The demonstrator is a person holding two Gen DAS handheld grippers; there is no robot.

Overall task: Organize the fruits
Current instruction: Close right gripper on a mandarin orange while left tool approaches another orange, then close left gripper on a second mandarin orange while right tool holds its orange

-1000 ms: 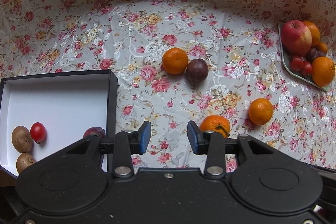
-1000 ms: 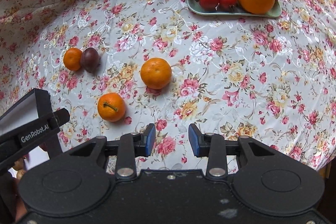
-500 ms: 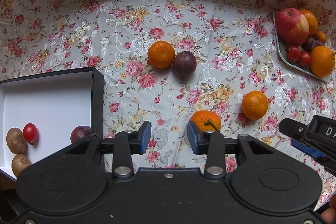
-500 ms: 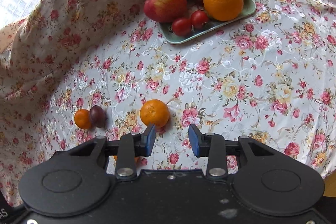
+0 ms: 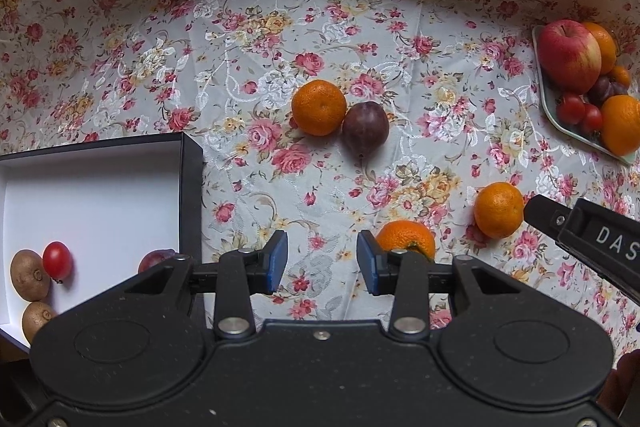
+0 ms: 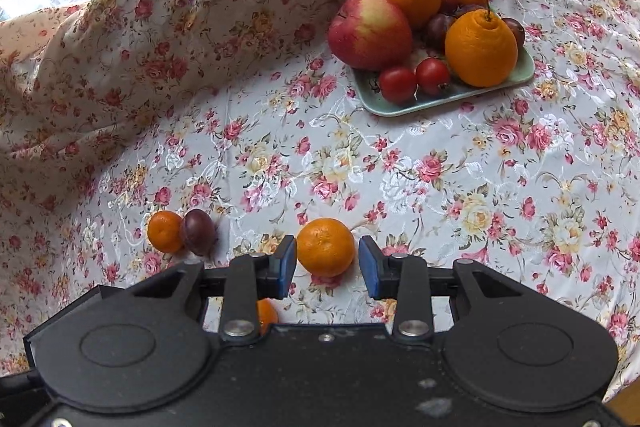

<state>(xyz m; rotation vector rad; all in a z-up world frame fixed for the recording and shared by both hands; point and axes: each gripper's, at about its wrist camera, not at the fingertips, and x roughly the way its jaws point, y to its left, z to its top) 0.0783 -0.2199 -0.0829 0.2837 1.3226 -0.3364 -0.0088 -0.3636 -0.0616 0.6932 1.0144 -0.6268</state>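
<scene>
While the right gripper (image 6: 327, 267) gapes, a tangerine (image 6: 325, 247) sits seemingly just beyond its fingertips, untouched.

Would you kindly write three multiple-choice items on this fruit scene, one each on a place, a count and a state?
1. Where does the loose plum lie?
A. In the box
B. On the cloth, touching a tangerine
C. On the tray

2. How many kiwis are in the box?
A. Two
B. Four
C. None

3. How is the right hand-held gripper?
A. Shut on an apple
B. Shut, empty
C. Open, a tangerine just ahead of its gap

Answers: 1 B, the two fruits sit pressed together on the cloth. 2 A, two brown kiwis lie by a tomato. 3 C, its fingers stand apart.
</scene>
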